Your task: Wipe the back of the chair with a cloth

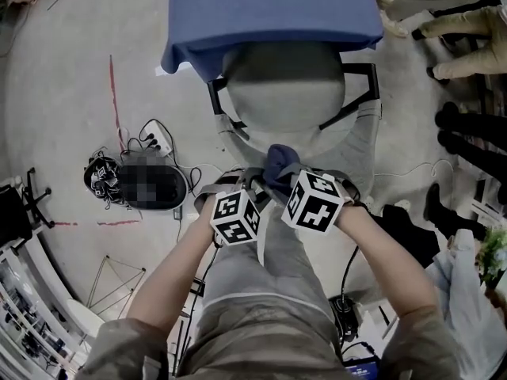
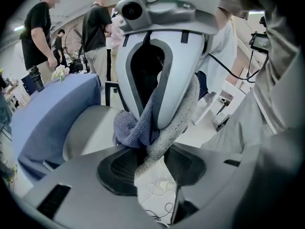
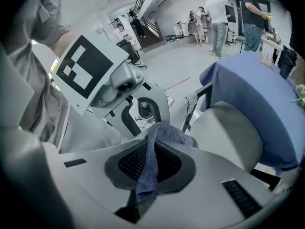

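Observation:
In the head view both grippers meet over the top of the grey chair back, behind the grey seat. A blue-grey cloth is bunched between them. In the right gripper view my right gripper is shut on the cloth, which hangs through its jaws. In the left gripper view a twisted strand of the cloth runs from the right gripper's fingers down between the pads of my left gripper, which pinch it at the tips. The left gripper's marker cube shows in the right gripper view.
A table under a blue cover stands just beyond the chair. On the floor at the left lie a power strip with cables and a dark bundle. People's feet are at the right, and people stand in the background.

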